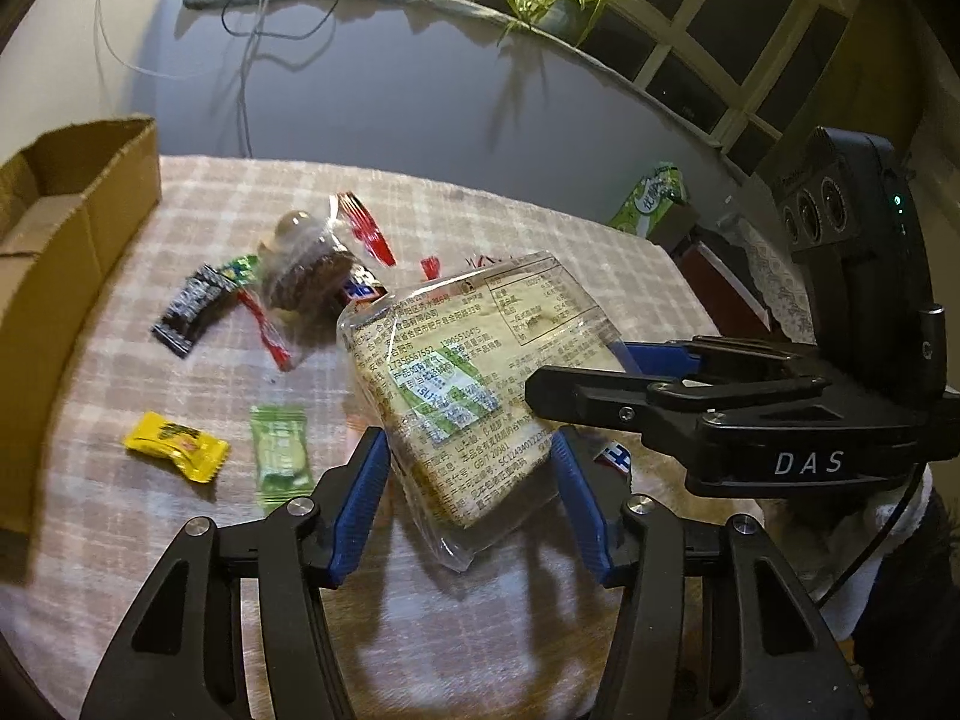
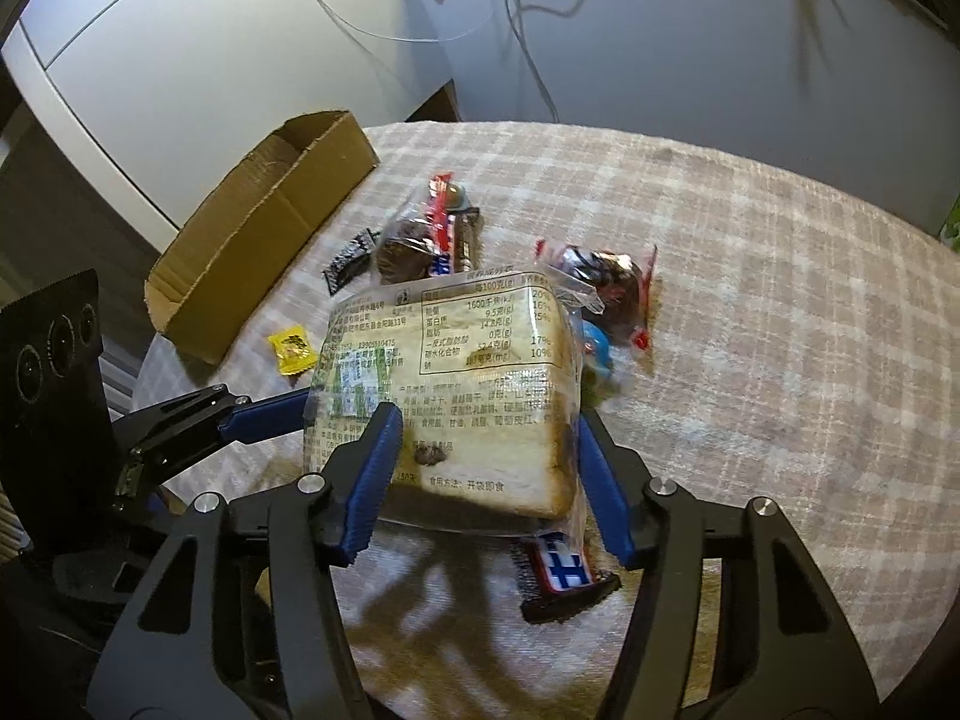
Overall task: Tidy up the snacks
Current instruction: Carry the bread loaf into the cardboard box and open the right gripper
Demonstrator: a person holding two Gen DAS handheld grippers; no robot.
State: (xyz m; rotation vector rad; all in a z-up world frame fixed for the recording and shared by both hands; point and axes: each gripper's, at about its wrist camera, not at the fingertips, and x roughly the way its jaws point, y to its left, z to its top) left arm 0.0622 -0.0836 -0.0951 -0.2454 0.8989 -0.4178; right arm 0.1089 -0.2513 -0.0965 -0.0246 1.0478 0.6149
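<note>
bread bag (image 1: 468, 384) above table (image 1: 540, 228), box (image 1: 66, 228) left

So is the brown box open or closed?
Open. The cardboard box has its top flaps up, and you can see down inside it; only bare cardboard shows.

Bagged bread (image 2: 480, 384) between both claws, above checked tablecloth (image 2: 750, 360).
</note>
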